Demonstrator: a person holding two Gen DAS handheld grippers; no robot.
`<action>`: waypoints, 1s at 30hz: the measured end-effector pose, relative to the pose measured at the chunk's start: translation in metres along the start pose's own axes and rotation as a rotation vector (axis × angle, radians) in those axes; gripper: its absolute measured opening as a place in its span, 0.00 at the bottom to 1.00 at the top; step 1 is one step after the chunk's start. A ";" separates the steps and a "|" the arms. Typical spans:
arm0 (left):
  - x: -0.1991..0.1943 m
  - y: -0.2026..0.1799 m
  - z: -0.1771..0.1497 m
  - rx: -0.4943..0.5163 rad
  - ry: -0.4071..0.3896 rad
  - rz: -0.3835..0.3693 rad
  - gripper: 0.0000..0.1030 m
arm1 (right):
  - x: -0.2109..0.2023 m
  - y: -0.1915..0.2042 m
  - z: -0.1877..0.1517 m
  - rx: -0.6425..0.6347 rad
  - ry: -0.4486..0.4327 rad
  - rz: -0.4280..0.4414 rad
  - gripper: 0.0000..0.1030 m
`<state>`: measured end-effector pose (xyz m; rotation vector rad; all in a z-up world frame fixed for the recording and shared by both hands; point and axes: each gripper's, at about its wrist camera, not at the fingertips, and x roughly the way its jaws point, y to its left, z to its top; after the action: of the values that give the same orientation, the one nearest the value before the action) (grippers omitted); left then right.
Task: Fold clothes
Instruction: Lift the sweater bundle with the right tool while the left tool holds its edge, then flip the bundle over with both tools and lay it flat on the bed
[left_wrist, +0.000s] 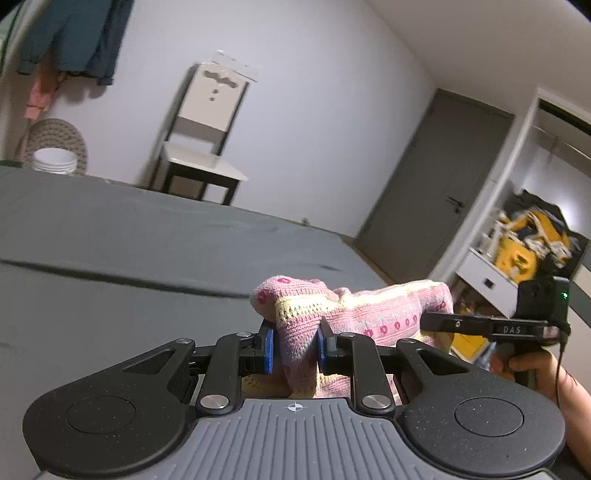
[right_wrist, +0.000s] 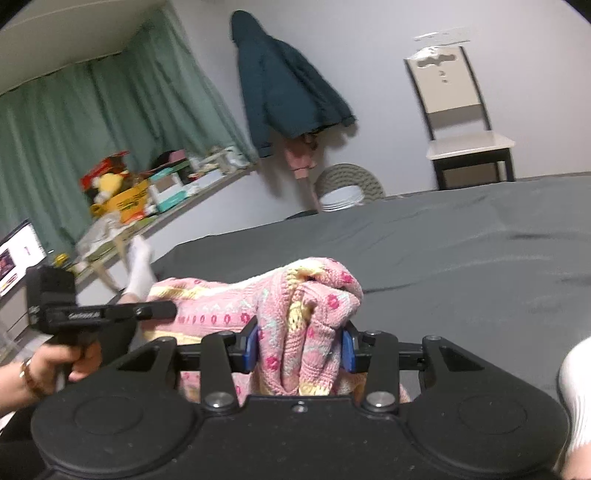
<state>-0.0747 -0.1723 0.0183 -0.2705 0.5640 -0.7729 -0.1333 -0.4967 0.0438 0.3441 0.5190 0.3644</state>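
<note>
Left wrist view: the left gripper (left_wrist: 295, 345) has its blue-padded fingers (left_wrist: 269, 350) clamped on a bunched pink patterned knitted garment (left_wrist: 354, 306) above the grey bed (left_wrist: 110, 236); the right gripper (right_wrist: 300, 349) pinches its other end.

Left wrist view: taken from just behind the left tool (left_wrist: 295, 349), low over the grey bed (left_wrist: 110, 236), facing across it toward a chair (left_wrist: 207, 133) at the white wall and a door at right, with the right tool (left_wrist: 491, 325) close at the right edge. Right wrist view: taken from just behind the right tool (right_wrist: 300, 345), equally low, facing across the bed (right_wrist: 443, 251) toward the chair (right_wrist: 461, 118), with the left tool (right_wrist: 110, 314) close at left. Both views share the pink knit (left_wrist: 354, 314) (right_wrist: 280, 306) held close before each lens, the bed, the chair and a dark jacket (right_wrist: 288, 85) on the wall.
</note>
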 end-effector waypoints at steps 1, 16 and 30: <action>0.009 0.001 0.006 0.009 -0.002 0.019 0.21 | 0.009 -0.004 0.007 0.000 0.001 -0.014 0.39; 0.048 0.010 0.028 0.140 -0.003 0.005 0.21 | 0.040 -0.016 0.021 -0.254 0.053 -0.062 0.37; -0.054 -0.035 -0.039 0.112 0.114 -0.107 0.21 | -0.045 0.049 -0.038 -0.151 0.268 -0.020 0.49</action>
<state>-0.1487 -0.1589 0.0224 -0.1552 0.6150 -0.9248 -0.2022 -0.4637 0.0515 0.1438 0.7524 0.4305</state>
